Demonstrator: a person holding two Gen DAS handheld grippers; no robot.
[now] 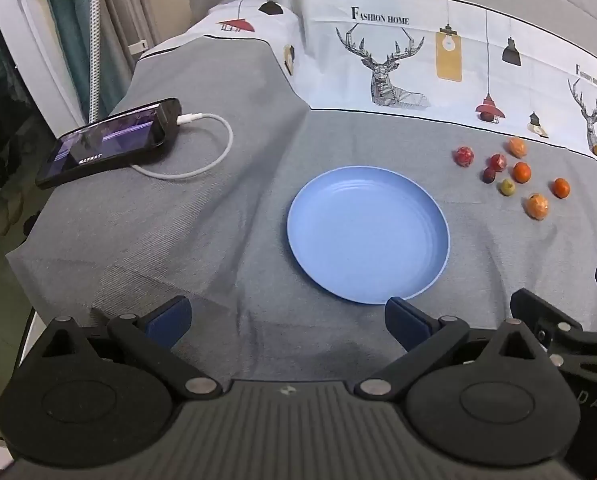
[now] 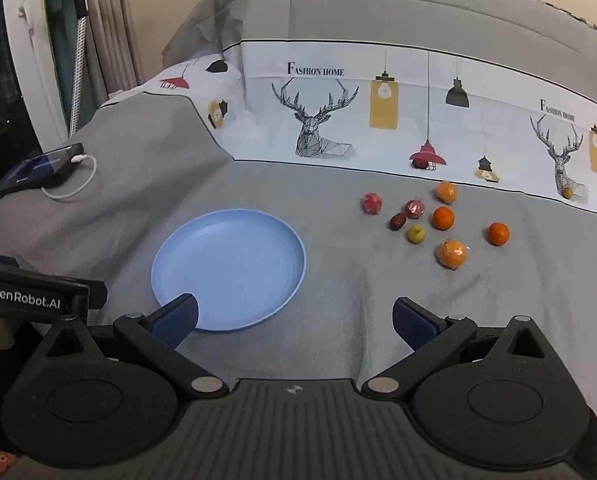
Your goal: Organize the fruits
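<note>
My L gripper point(image 1: 286, 320) & R gripper point(image 2: 296, 318): jaws wide, holding nothing. Plate point(image 1: 368, 236) frame centre (bare). Fruits point(image 1: 510, 176) scattered upper right on grey cloth point(image 1: 178, 240). Phone point(image 1: 110, 140) upper left.

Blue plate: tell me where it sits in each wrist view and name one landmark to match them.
Left wrist view: blue plate lies centre, slightly right, fruit beyond it to the right.
Right wrist view: blue plate lies left of centre, its near edge behind one tong finger.
Shared landmark: the phone on its white cable, far left.
</note>
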